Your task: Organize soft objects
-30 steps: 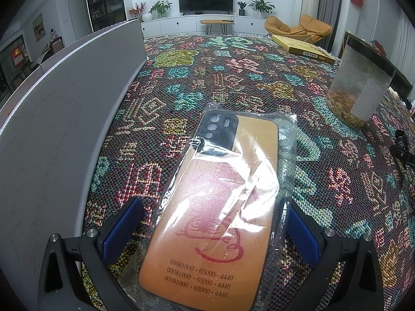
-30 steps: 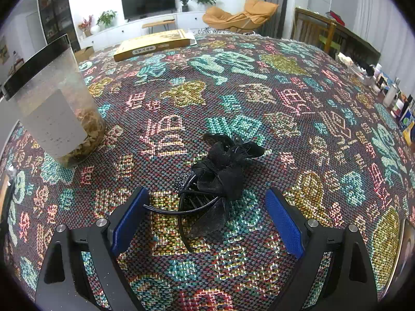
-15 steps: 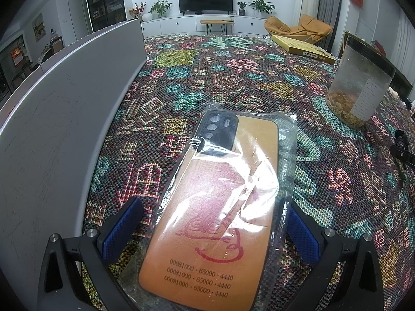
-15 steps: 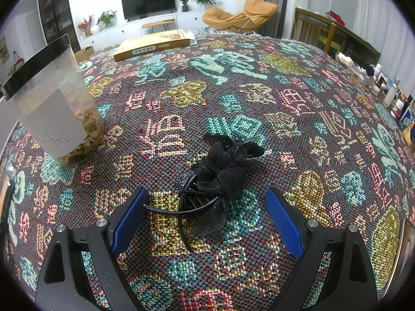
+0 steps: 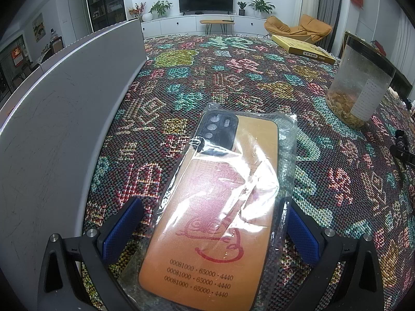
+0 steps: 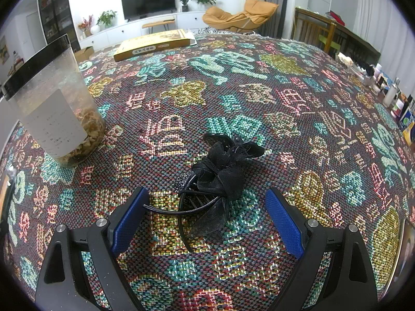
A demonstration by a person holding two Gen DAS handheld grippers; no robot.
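Bagged phone case [image 5: 220, 207] lengthwise between spread left gripper [image 5: 211, 229], camera end away

The phone case [image 5: 215, 207] lies on the tablecloth [image 5: 233, 83], right of the board [image 5: 52, 129]; jar [image 5: 358, 90] far right.

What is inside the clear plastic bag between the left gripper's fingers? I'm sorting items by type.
A phone case lies inside the plastic bag: orange back, red drawing, black camera block. The crinkled plastic's glare hides part of the drawing; its underside can't be seen.
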